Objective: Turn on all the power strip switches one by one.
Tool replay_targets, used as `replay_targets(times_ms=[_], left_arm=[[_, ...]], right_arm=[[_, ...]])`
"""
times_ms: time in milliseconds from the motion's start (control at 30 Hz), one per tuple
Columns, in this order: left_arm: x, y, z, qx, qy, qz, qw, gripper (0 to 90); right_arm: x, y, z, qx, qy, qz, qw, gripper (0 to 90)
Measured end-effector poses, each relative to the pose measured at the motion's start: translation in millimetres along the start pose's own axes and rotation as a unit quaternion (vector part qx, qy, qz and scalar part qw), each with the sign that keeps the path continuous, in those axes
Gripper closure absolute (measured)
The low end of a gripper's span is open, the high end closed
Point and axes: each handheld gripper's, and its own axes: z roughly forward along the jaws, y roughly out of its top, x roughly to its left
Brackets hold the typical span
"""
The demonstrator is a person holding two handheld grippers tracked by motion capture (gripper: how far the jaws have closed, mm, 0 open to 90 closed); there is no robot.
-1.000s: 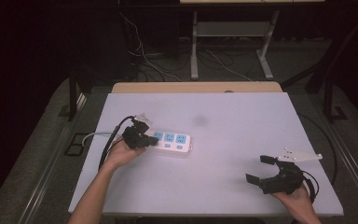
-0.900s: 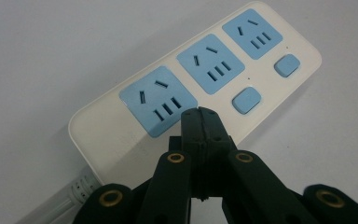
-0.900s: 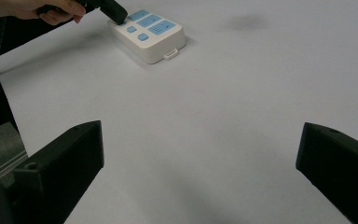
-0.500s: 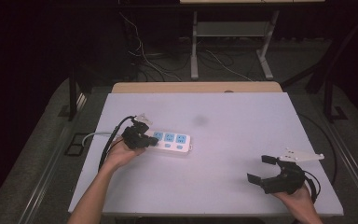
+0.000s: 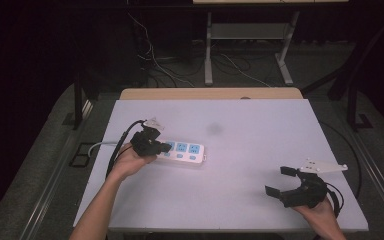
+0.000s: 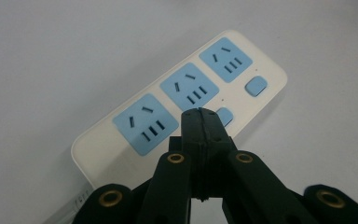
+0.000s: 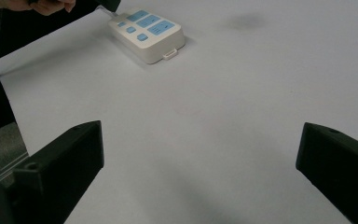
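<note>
Jaws of your left gripper (image 6: 200, 114) are pressed flat together with nothing between them, their joined tip poised over the power strip (image 6: 182, 100), right at the blue switch button (image 6: 225, 115) beside the middle socket. Whether the tip actually touches that button is hard to tell, since the jaws hide the contact point.

Your power strip (image 5: 182, 150) lies flat on the white table (image 5: 240, 200), well toward its left half. It is white, with three blue socket faces in a row and small blue buttons along one long edge. From the high view your left gripper (image 5: 152, 143) sits over the strip's left end, your hand (image 5: 130, 160) behind it, and the strip's pale cord (image 5: 102, 146) runs off past the table's left edge.

Your right gripper (image 5: 286, 182) is well apart from the power strip, near the table's front right corner. Its jaws stand wide open and hold nothing; in the right gripper view they frame bare table, with the power strip (image 7: 147, 35) far ahead of them.
</note>
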Motion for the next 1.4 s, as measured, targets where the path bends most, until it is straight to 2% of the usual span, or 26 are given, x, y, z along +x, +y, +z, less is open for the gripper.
replay_targets(times_ms=[200, 567, 1167, 1400], left_arm=[[-3.6, 7.3, -1.7, 0.001, -0.004, 0.008, 1.0, 89.6], [-10.7, 15.8, 5.3, 0.004, -0.011, 0.015, 0.9998, 89.5], [-13.7, 16.0, 20.5, 0.023, -0.016, 0.023, 0.9993, 89.5], [-13.8, 13.2, 28.9, 0.027, -0.019, 0.02, 0.9993, 89.5]], right_arm=[[0.1, 0.1, -0.3, 0.0, 0.001, 0.0, 1.0, 0.6], [0.3, 0.3, 0.3, 0.001, 0.001, 0.0, 1.0, 0.6], [0.8, 0.1, 0.7, 0.002, 0.002, -0.003, 1.0, 0.6], [0.7, 0.0, 1.0, 0.003, 0.002, -0.004, 1.0, 0.6]])
